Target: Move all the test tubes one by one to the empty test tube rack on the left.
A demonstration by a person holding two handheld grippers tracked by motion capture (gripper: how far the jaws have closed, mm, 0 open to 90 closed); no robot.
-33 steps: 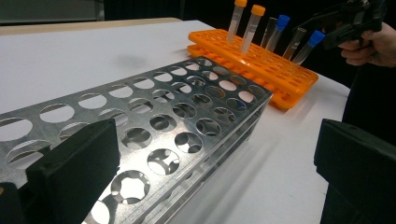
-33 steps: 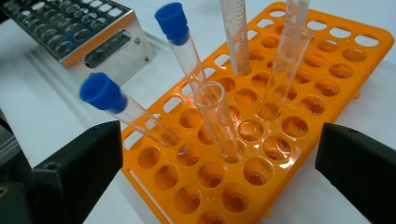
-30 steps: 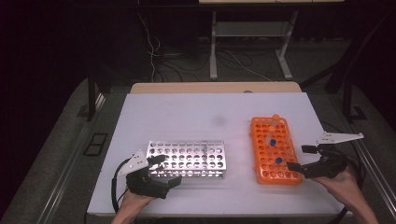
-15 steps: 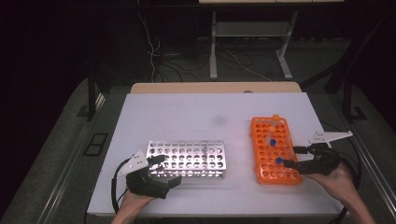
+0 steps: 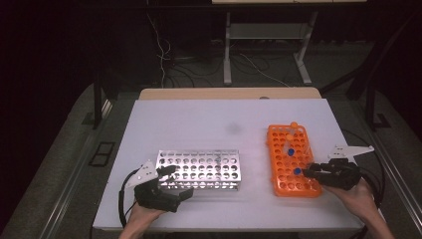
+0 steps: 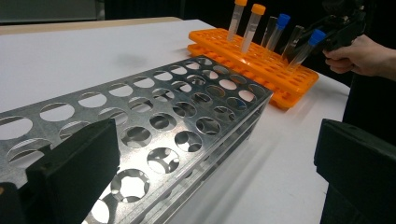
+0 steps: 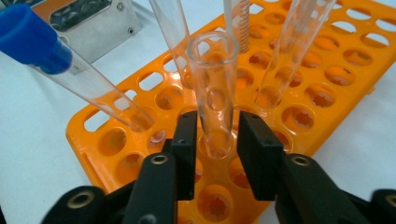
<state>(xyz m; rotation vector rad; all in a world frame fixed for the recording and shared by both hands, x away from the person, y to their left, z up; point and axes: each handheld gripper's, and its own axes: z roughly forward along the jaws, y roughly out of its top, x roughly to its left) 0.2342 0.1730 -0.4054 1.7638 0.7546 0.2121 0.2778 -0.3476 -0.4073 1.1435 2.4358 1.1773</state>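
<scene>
Right gripper (image 7: pixel 214 140): I have its jaws closing in on an uncapped clear tube (image 7: pixel 214 88) that stands in the near end of the orange rack (image 7: pixel 327 100); they have just been coming together, and the tube sits between the pads with a slim gap showing on each side, so I judge the clamp not quite made.
Left gripper (image 6: pixel 210 172): jaws spread wide, holding nothing, parked at the near end of the metal rack (image 6: pixel 187 107).
Step in hand: taking hold of the uncapped tube, I judge for carrying over to the metal rack.
Next move: finish the squeeze, then lift straight up, so the tube clears its hole without knocking the leaning blue-capped tube (image 7: pixel 56 60) beside it.
Farther off: two orange-capped tubes (image 6: pixel 252 25) stand at the rack's far end; both racks rest on the white desk (image 5: pixel 199 124).
Hard to make out: the tube's foot inside its hole; whether the pads touch glass; from the high view the uncapped tube is lost against the rack.
</scene>
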